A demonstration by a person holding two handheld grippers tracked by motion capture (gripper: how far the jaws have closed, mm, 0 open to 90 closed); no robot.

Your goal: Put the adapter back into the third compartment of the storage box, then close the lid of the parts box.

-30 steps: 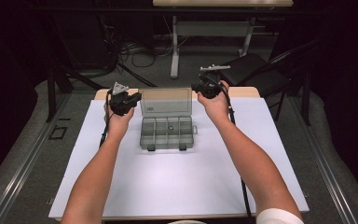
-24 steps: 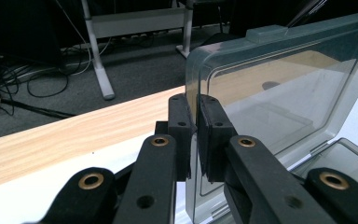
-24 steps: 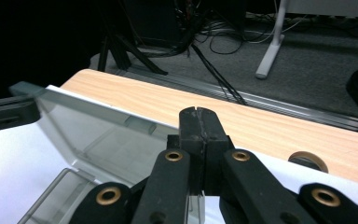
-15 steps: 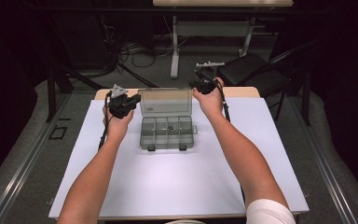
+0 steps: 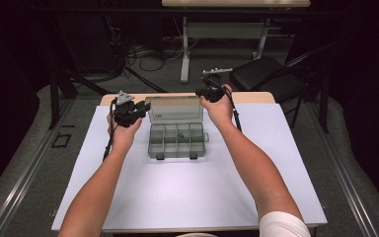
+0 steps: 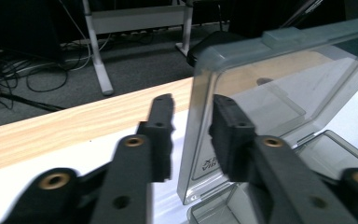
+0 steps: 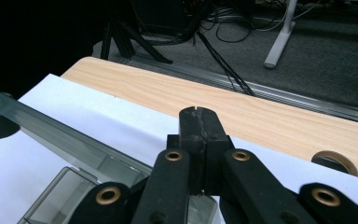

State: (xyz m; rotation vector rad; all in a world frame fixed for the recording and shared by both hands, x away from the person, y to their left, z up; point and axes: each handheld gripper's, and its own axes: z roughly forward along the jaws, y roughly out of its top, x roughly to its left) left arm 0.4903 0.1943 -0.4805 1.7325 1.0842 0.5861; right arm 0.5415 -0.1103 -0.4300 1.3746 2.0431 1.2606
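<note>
Item: compartment box (image 5: 176, 140) mid-table on the white sheet (image 5: 187, 197), lid (image 6: 279, 93) standing upright; I am spreading my left gripper (image 6: 193, 114) off the lid's edge, pads just opening, while keeping my right gripper (image 7: 199, 122) pressed together, empty, behind the lid to steady it.

the box (image 5: 176, 139) sits mid-table with its lid (image 5: 174, 108) standing upright along the far side, a wall across any reach from the back. the left gripper (image 5: 137, 109) is at the lid's left edge, the lid's rim in the gap between its jaws, which have just been opening. the right gripper (image 5: 203, 92) is pressed closed at the lid's right corner. the white sheet (image 5: 177, 197) in front of the box gives open room between the forearms. a wooden strip (image 5: 256, 97) runs behind the lid.
</note>
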